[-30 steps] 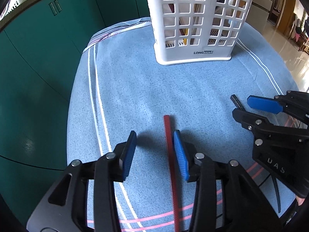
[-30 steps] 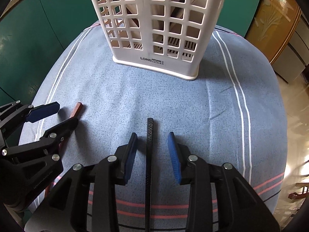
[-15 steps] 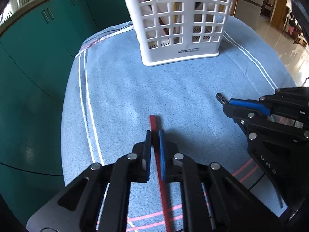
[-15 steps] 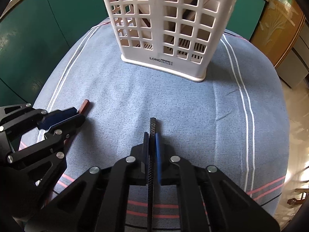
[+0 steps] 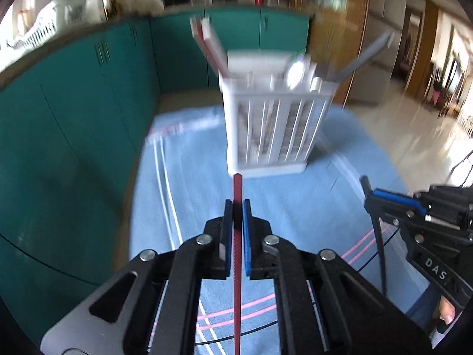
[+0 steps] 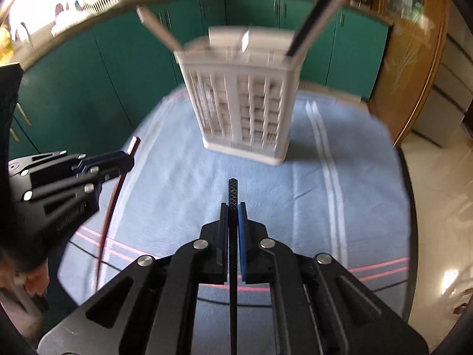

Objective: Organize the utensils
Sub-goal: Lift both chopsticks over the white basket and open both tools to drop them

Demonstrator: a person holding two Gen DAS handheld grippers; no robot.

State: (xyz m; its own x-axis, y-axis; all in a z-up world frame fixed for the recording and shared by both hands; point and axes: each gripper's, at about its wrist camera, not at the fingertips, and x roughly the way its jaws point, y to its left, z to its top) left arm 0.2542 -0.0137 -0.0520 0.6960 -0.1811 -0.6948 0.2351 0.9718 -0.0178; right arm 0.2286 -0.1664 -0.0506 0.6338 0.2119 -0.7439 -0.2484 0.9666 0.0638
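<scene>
My left gripper [image 5: 237,207] is shut on a thin red utensil handle [image 5: 237,186], held above the blue cloth. My right gripper [image 6: 233,210] is shut on a thin black textured utensil handle [image 6: 232,190], also lifted. A white slotted utensil basket [image 5: 273,127] stands upright at the far side of the table, with several utensils sticking out of its top; it also shows in the right wrist view [image 6: 245,100]. Each gripper shows in the other's view: the right gripper [image 5: 384,196] at the right, the left gripper [image 6: 118,161] at the left. Both views are motion-blurred.
A blue tablecloth [image 5: 295,201] with white and pink stripes covers the round table. Teal cabinets [image 5: 74,112] run along the left and back. A tiled floor [image 5: 419,124] lies to the right. A black cable [image 6: 230,301] crosses the near table edge.
Both grippers closed on their utensils a second ago and have since lifted them off the cloth and tilted up, so the basket's top is now in view.
</scene>
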